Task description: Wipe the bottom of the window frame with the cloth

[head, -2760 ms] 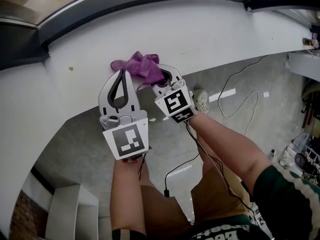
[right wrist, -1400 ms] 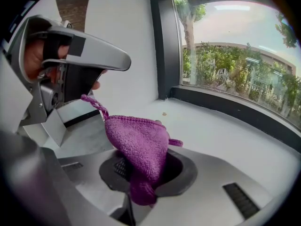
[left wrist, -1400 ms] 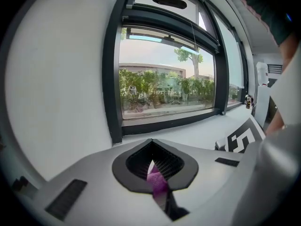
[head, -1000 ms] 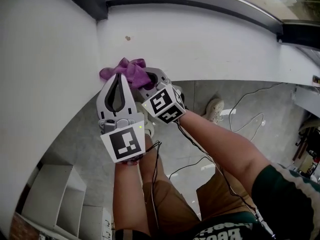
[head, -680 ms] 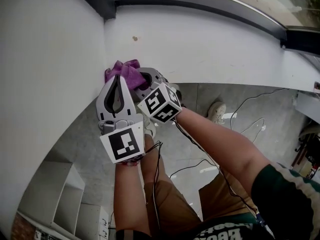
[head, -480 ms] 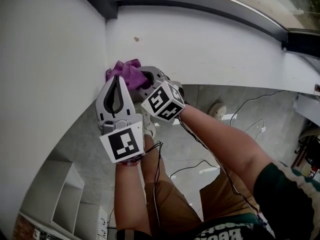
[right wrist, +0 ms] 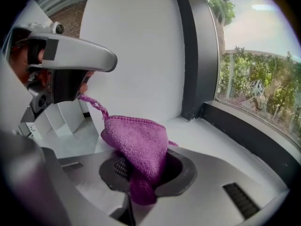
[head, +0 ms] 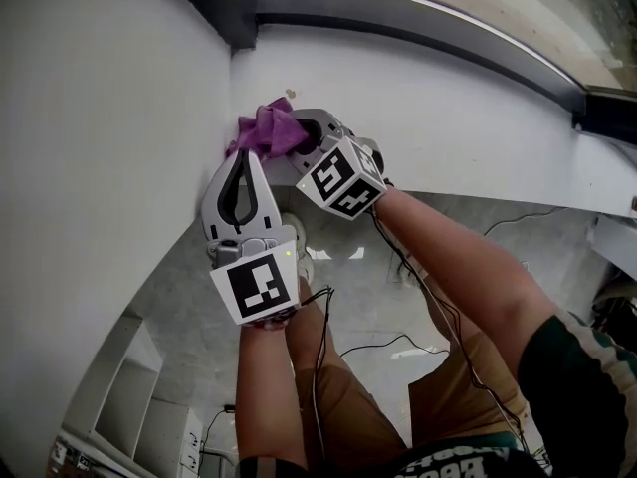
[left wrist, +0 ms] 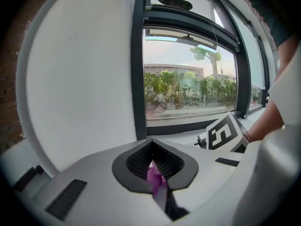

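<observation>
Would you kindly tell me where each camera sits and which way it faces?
Head view: on the person's head, looking steeply down at the sill; shows both forearms, left gripper, right gripper.
Left gripper view: on the left gripper, facing the window; its own jaws show, shut.
Right gripper view: on the right gripper, facing the window corner; its own shut jaws show.
Shared: all show the purple cloth.

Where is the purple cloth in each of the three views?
Head view: the cloth lies upper centre, beside the corner.
Left gripper view: a small scrap of cloth, bottom centre, pinched in the jaws.
Right gripper view: cloth in the centre, held in the jaws.
Shared landmark: the dark window post.
</observation>
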Demonstrator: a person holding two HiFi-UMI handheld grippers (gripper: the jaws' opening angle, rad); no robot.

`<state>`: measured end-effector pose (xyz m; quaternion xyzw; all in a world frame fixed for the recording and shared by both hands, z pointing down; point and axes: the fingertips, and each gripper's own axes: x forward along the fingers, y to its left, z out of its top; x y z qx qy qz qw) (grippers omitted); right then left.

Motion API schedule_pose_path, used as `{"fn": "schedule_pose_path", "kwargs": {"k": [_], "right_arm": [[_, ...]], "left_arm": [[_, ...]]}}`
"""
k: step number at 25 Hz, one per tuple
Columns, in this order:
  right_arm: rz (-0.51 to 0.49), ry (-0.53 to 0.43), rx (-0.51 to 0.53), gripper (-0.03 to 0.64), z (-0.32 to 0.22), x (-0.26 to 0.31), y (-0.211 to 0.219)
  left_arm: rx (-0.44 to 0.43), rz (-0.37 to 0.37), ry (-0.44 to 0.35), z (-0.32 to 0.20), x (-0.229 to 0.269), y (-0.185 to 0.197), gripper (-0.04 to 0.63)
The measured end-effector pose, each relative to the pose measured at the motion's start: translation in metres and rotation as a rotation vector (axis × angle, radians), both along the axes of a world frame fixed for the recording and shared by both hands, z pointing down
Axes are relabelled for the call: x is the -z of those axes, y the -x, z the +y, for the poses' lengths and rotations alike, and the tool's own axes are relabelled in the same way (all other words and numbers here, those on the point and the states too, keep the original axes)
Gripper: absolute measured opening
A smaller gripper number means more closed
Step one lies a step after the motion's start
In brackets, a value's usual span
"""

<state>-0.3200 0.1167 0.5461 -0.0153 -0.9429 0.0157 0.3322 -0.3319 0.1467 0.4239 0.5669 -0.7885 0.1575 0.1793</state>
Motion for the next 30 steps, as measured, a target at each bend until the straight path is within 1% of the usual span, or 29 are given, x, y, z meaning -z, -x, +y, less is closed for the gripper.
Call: {"fn": "schedule_pose_path", "kwargs": {"k": [5, 9, 16, 18, 22, 27, 30], "right_arm": [[-0.012, -0.032, 0.016, 0.084, -0.021, 0.002, 0.014], [-0.02, -0.054, 0.023, 0.084, -0.035, 0.004, 0.023], [-0.018, -0.068, -0.004, 0.084, -0.053, 0.005, 0.029], [-0.019, -0.067, -0.017, 0.084, -0.057, 0.006, 0.03], [-0.011, -0.071, -0.02, 0.084, -0.062, 0.005, 0.03], [-0.008, -0.061, -0.09, 0.084, -0.083, 0.005, 0.032], [-0.005, -0.054, -0.086, 0.084, -0.082, 0.005, 0.029]], "left_arm": [[0.015, 0.016, -0.019, -0.009, 0.001, 0.003, 0.006], [0.013, 0.012, -0.02, -0.02, 0.002, 0.005, 0.006], [0.002, -0.002, -0.009, -0.043, 0.001, 0.016, 0.006], [0.01, -0.011, 0.0, -0.046, 0.0, 0.019, 0.006], [0.029, -0.005, 0.019, -0.045, -0.003, 0.025, 0.006], [0.019, 0.011, 0.0, -0.053, -0.002, 0.029, 0.006], [-0.001, 0.011, -0.002, -0.057, 0.0, 0.027, 0.006]]}}
